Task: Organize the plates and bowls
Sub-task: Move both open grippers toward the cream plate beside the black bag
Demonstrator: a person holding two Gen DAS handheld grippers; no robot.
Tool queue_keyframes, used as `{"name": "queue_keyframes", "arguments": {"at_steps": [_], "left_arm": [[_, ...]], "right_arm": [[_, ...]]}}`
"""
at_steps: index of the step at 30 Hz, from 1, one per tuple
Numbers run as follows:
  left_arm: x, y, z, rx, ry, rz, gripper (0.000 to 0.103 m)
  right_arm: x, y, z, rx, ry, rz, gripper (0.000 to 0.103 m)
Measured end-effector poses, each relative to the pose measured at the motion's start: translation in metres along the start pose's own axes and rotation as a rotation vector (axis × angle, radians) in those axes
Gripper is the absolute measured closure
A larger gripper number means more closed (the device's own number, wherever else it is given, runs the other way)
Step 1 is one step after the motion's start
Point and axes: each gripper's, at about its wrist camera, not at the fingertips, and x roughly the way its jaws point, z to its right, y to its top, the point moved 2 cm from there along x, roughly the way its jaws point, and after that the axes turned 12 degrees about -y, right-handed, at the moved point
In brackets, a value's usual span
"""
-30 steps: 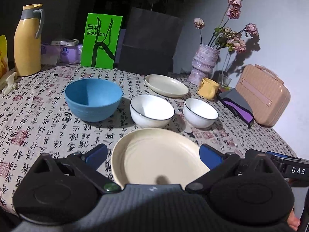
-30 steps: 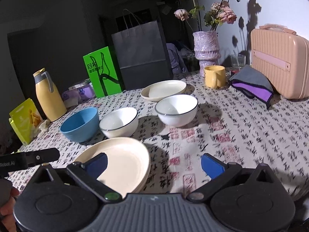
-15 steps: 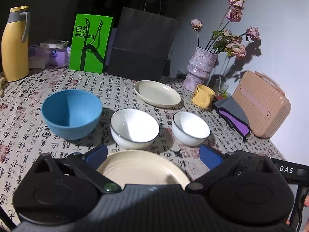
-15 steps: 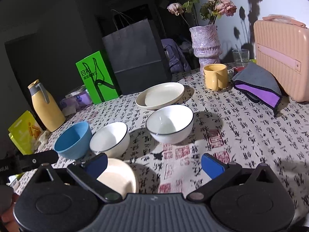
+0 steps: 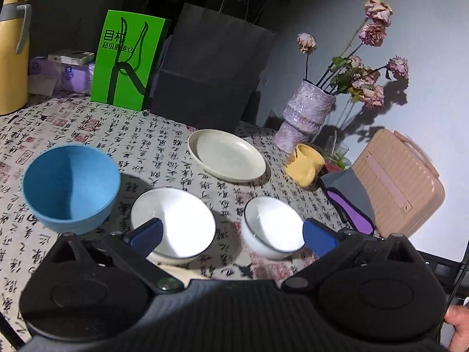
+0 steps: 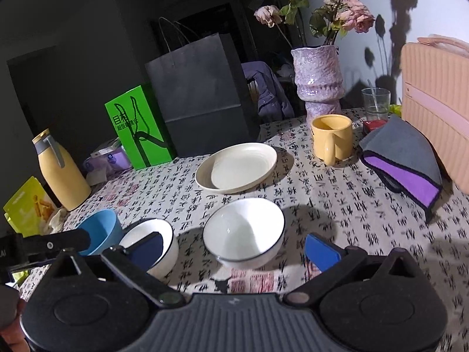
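Observation:
On the patterned tablecloth stand a blue bowl [image 5: 70, 184], a larger white bowl [image 5: 176, 223] and a smaller white bowl [image 5: 272, 226] in a row. A cream plate [image 5: 227, 155] lies behind them. Only a sliver of a second cream plate [image 5: 181, 272] shows under my left gripper [image 5: 231, 234], which is open and empty above the white bowls. My right gripper [image 6: 234, 246] is open and empty just in front of the smaller white bowl [image 6: 244, 231]. The larger white bowl [image 6: 164, 234], the blue bowl [image 6: 102, 228] and the far cream plate [image 6: 237, 167] also show there.
A yellow mug [image 6: 332, 135], a purple vase [image 6: 318, 79] with dried roses, a glass [image 6: 375, 102], a grey and purple cloth [image 6: 404, 161] and a pink case [image 6: 436, 102] fill the right. A black paper bag [image 6: 199, 96], green box [image 6: 137, 129] and yellow thermos [image 6: 61, 176] line the back.
Both grippers have moved forward over the table. The near cream plate has slipped almost out of view beneath them, and the bowls now sit close to the fingertips. Both stay open.

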Motion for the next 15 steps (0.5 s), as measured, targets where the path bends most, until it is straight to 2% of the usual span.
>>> {"name": "queue_keyframes", "arguments": {"at_steps": [15], "left_arm": [[0.039, 0.054, 0.0, -0.053, 0.03, 0.025, 0.0]], "right_arm": [[0.03, 0.065, 0.005, -0.011, 0.0, 0.004, 0.0]]}}
